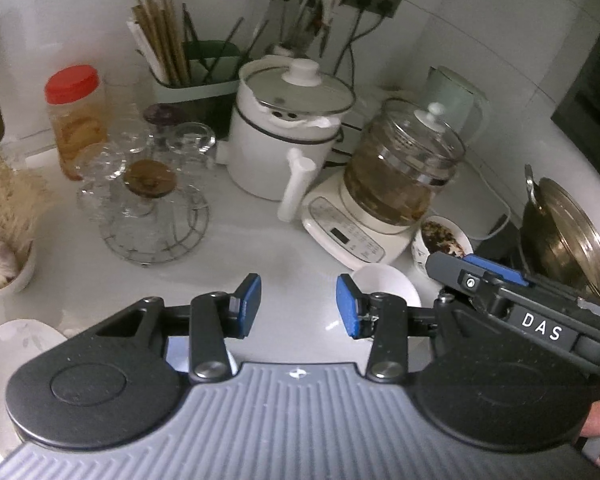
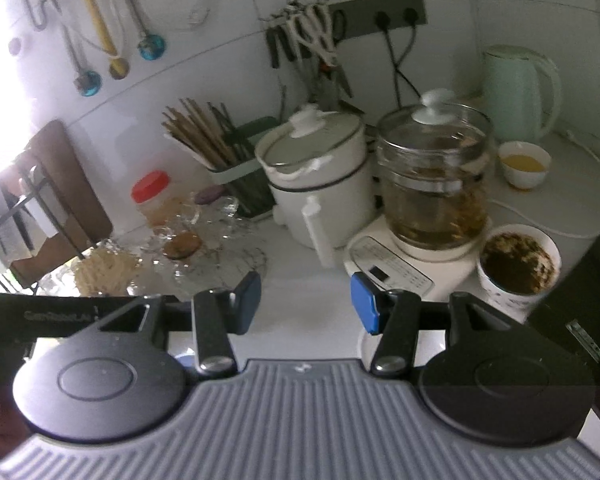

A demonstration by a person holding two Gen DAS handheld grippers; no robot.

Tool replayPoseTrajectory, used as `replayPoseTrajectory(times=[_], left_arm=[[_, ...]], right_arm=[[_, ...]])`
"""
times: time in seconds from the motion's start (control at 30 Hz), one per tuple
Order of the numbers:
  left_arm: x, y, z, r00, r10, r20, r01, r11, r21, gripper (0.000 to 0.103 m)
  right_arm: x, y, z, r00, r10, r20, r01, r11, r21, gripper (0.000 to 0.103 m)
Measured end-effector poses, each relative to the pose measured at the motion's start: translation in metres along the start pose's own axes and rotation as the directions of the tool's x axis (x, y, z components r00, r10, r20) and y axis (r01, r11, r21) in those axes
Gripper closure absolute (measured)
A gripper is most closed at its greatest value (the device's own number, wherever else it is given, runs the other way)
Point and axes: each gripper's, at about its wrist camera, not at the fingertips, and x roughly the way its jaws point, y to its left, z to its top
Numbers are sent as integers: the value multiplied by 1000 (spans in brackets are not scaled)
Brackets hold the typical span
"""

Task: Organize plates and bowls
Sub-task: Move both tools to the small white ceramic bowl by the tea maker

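My left gripper (image 1: 298, 306) hangs open over bare white counter with nothing between its blue pads. A small empty white bowl (image 1: 384, 284) sits just behind its right finger. A white plate with a leaf pattern (image 1: 20, 340) lies at the lower left, partly under the gripper body. My right gripper (image 2: 306, 302) is open too and holds nothing; in the left wrist view the right gripper (image 1: 460, 264) reaches in from the right, close to the white bowl. A patterned bowl of dark scraps (image 2: 518, 260) stands by the kettle base, and a small bowl of yellow liquid (image 2: 524, 162) sits further back.
A white electric pot (image 1: 284, 128), a glass kettle on a white base (image 1: 400, 164), a chopstick holder (image 1: 188, 68), glasses on a wire rack (image 1: 152, 200) and a red-lidded jar (image 1: 76, 116) crowd the back. A lidded wok (image 1: 564, 236) stands at the right, a mint kettle (image 2: 516, 92) behind.
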Motion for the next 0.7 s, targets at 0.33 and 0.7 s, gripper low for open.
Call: replayPoseTrajectory(times=[0.33,0.7], left_arm=[[33,-24,-4,996,-36,-80,39,999,29,53],[72,-30,5,987,0,-159,12,997,73,48]], right_arm=[[-12,-49,-22,992,-116,-46,121,984,134,50],[15,-91,-45,979,-138,-151,171,955,241,50]])
